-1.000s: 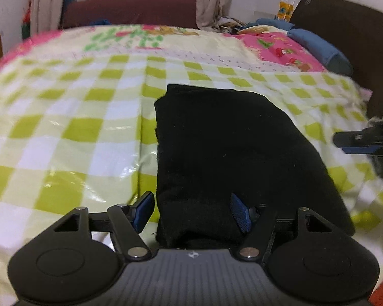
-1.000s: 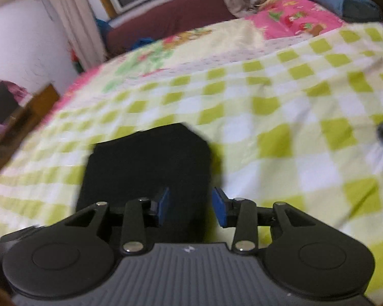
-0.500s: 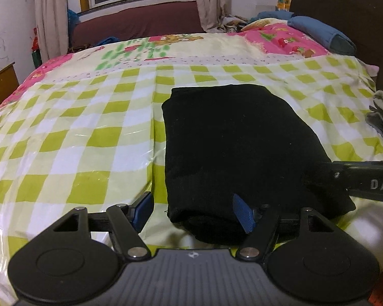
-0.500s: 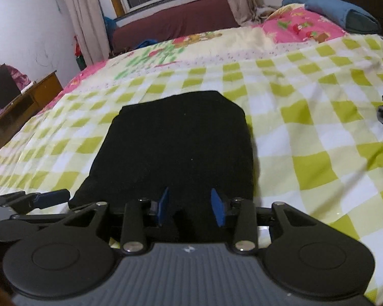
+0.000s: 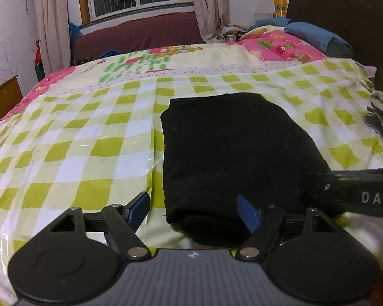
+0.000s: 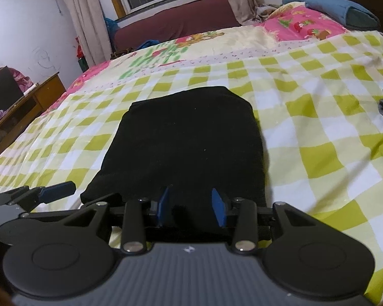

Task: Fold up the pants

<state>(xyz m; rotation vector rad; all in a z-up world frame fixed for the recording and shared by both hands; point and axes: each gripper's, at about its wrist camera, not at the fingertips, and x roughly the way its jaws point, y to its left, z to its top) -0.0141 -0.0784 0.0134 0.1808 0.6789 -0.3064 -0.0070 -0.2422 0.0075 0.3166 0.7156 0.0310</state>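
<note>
Pants [image 5: 237, 150] look soft, limp and light to us, black cloth folded thick on the bed [image 5: 89, 137] — best pinched at a near corner. From the left wrist, the left tongs [image 5: 194, 210] have just been widening; they straddle the near left corner without pressing. From the right wrist, the right tongs [image 6: 192, 207] stand half-parted over the near hem [image 6: 186, 204] — whether they pinch it, we cannot tell.
</note>
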